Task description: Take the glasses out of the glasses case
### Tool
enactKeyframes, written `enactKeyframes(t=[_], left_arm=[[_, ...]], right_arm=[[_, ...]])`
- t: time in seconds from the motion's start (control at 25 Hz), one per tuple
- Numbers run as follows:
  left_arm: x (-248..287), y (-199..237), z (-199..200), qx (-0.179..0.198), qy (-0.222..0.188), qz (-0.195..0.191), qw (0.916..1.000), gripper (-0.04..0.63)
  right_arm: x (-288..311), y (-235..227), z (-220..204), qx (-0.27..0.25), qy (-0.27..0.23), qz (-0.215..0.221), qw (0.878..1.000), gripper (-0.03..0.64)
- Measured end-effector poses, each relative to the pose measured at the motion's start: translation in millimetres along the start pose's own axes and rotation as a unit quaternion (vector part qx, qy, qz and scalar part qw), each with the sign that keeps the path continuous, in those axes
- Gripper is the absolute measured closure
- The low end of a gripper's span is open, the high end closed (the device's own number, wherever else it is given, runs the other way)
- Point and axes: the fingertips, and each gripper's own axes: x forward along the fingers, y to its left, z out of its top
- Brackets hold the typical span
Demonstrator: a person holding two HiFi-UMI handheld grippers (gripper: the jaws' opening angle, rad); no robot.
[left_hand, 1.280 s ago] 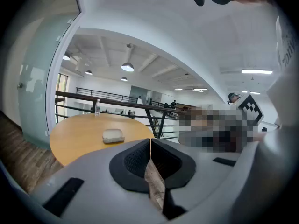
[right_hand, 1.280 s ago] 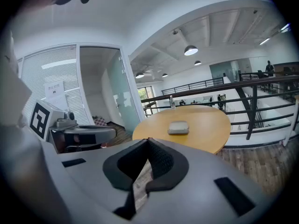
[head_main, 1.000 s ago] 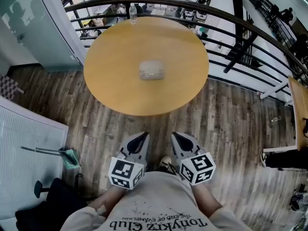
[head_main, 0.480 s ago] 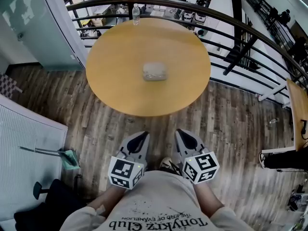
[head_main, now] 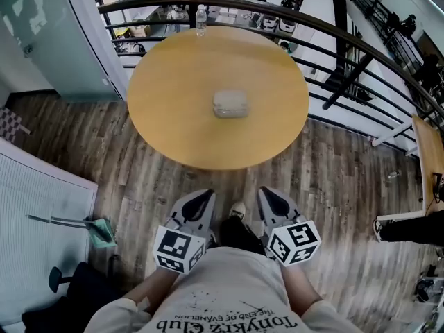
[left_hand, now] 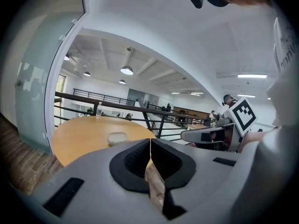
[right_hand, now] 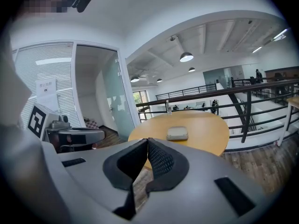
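One case (head_main: pixel 230 104), one bottle (head_main: pixel 201 18), two tools (head_main: pixel 200 198) (head_main: pixel 267 194)

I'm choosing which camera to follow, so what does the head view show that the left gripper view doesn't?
Only the head view: the person's shoe on the floor between the two tools, and the marker cube of the left one.

Only the left gripper view: the ceiling lamps, and the left hand-held gripper up close, its jaws together with nothing between them.

Both: the round table, the glasses case lying on it, the water bottle at its far edge, the railing and the right hand-held gripper.
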Motion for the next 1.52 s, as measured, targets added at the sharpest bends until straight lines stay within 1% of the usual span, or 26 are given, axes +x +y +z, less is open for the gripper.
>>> enactKeyframes(t=[0.2,0.32,0.48,0.56,0.68,0.92,1.08,1.28,1.4,1.52], left_arm=[[17.2,18.7,-8.3,0.001,0.007,-0.003,1.0,0.568],[34.9,34.1,-7.1,0.001,0.012,0.0,0.9999,0.568],[70.3,58.8,4.2,0.0,0.017,0.007,0.9998,0.568],[92.2,70.9,12.4,0.0,0.018,0.012,0.9998,0.568],[127.2,83.0,29.0,0.0,0.015,0.016,0.9998,0.568],[195.6,104.3,59.8,0.005,0.009,0.026,0.9996,0.568],[228.2,113.3,72.1,0.003,0.009,0.032,0.9994,0.568],[249.8,122.7,77.4,-0.005,0.011,0.035,0.9993,0.568],[250.3,128.4,75.4,-0.007,0.014,0.035,0.9993,0.568],[245.8,135.5,68.7,-0.004,0.018,0.026,0.9995,0.568]], right_arm=[[27.7,-3.5,-9.1,0.007,0.004,0.012,1.0,0.591],[48.5,-12.2,-5.0,0.005,0.004,0.018,1.0,0.591],[85.0,-34.4,14.6,-0.028,0.004,0.022,0.999,0.592],[104.9,-46.9,27.9,-0.045,0.002,0.029,0.999,0.592],[131.8,-71.0,45.7,-0.051,0.006,0.039,0.998,0.592],[180.4,-125.4,74.4,-0.04,0.008,0.057,0.998,0.592],[199.2,-156.1,85.9,-0.038,0.017,0.064,0.997,0.592],[217.8,-177.1,92.4,-0.033,0.027,0.071,0.997,0.592],[224.7,-174.2,92.0,-0.033,0.03,0.074,0.996,0.592],[227.5,-163.6,88.2,-0.038,0.027,0.07,0.996,0.591]])
